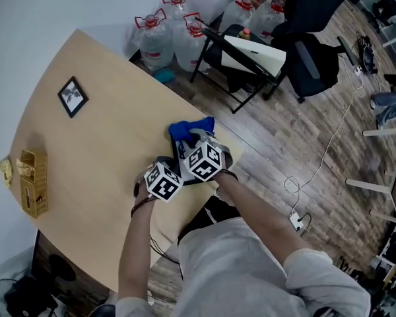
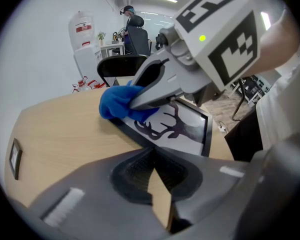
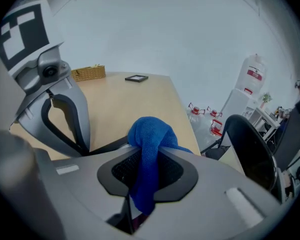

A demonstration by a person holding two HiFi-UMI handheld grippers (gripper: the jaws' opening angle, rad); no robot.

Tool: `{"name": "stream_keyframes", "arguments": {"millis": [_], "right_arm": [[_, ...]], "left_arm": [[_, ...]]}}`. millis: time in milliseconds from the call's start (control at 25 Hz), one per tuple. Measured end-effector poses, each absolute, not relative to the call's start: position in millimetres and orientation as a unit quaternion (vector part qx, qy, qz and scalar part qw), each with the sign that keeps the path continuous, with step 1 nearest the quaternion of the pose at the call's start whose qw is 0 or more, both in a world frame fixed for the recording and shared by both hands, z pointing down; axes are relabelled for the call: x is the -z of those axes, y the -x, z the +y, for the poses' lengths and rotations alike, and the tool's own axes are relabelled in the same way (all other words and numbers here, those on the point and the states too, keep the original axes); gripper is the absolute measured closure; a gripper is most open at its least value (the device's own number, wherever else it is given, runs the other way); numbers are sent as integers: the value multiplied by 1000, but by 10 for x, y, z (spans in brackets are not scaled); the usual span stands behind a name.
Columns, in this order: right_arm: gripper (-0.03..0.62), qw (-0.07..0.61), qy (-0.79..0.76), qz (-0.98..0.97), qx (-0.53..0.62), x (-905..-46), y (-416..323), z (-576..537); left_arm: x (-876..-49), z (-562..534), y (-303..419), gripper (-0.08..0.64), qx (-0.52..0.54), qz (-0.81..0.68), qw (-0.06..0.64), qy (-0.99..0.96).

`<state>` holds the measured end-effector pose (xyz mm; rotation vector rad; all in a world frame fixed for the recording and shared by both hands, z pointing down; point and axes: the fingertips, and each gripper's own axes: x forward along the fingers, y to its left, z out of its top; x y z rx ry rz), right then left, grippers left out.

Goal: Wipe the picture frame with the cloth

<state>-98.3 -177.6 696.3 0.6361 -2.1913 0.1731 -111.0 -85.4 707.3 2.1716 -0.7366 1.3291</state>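
My right tool (image 3: 146,169) is clenched on the blue cloth (image 3: 150,134), pressing it onto one corner of the picture frame (image 2: 185,129), which lies flat on the tabletop (image 1: 105,150). The frame's glass runs from that corner back beneath the tool. My left tool (image 2: 152,156) sits clenched on nothing, just beside the frame's near edge.

**Picture frame** (image 2: 187,129): thin black rectangular frame, white picture with a dark antlered-deer silhouette. It lay flat, face up, on the wooden table (image 1: 105,150), near the edge at about 3 o'clock of the tabletop in the head view. Its near corner at 10 o'clock in the left gripper view was covered.

**Cloth** (image 1: 190,129): bright blue, soft knit, bunched into a rounded wad. It was pinched between the jaws of the right gripper (image 2: 140,98), with one fold hanging down through them. The wad rested on the frame's covered corner, touching the picture.
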Motion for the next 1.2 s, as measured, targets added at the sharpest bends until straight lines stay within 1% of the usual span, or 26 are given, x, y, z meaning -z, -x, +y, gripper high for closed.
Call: {"name": "stream_keyframes", "arguments": {"millis": [160, 400, 520, 680, 960, 1200], "right_arm": [[532, 396, -247, -879, -92, -6938, 1159, -1884], [532, 420, -146, -889, -107, -6953, 1475, -1693], [532, 412, -123, -895, -120, -6948, 1490, -1508], [534, 411, -95, -900, -110, -6950, 1491, -1222], [535, 407, -95, -898, -139, -6964, 1320, -1080], [537, 394, -126, -894, -172, -6993, 1164, -967]], "left_arm": [[-7071, -868, 1115, 506, -483, -272, 246, -795], [-7081, -876, 1111, 506, -484, -271, 244, -796], [-7083, -862, 1108, 506, -488, -268, 242, -795], [-7077, -860, 1115, 506, -484, -273, 242, -795], [-7074, -864, 1114, 506, -480, -281, 239, -796], [-7074, -854, 1117, 506, -485, -274, 236, -796]]}}
